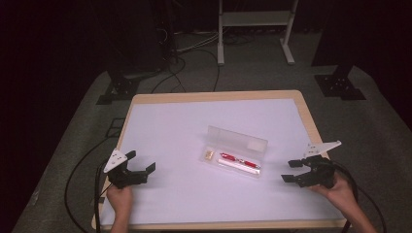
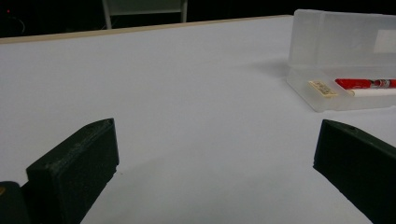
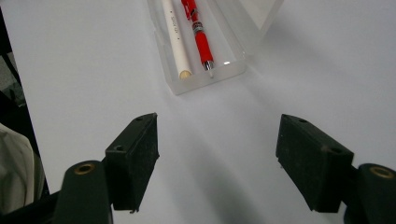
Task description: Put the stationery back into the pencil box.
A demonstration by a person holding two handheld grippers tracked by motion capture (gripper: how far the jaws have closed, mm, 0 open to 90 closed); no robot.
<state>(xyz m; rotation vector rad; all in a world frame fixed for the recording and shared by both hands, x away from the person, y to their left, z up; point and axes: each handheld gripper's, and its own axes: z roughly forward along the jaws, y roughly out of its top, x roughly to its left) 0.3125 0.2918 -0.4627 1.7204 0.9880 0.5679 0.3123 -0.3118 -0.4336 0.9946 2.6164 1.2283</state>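
A clear plastic pencil case (image 1: pixel 234 152) lies open in the middle of the white table, its lid standing up behind. Inside it lie a red pen (image 1: pixel 239 161) (image 3: pixel 198 29) (image 2: pixel 365 83), a white pencil (image 3: pixel 175 38) (image 2: pixel 373 93) and a small tan eraser (image 1: pixel 209 155) (image 2: pixel 322 88). My left gripper (image 1: pixel 142 161) (image 2: pixel 212 163) hovers open near the front left, to the left of the case. At the front right my right gripper (image 1: pixel 290 171) (image 3: pixel 217 149) is open too, its jaws facing the case's near end. Nothing sits between either pair of jaws.
The white mat (image 1: pixel 184 126) covers a wood-edged table (image 1: pixel 311 119). Black cables (image 1: pixel 82 165) trail off the left and right edges. A white metal stand (image 1: pixel 255 29) and black tripod feet (image 1: pixel 340 85) are on the floor behind.
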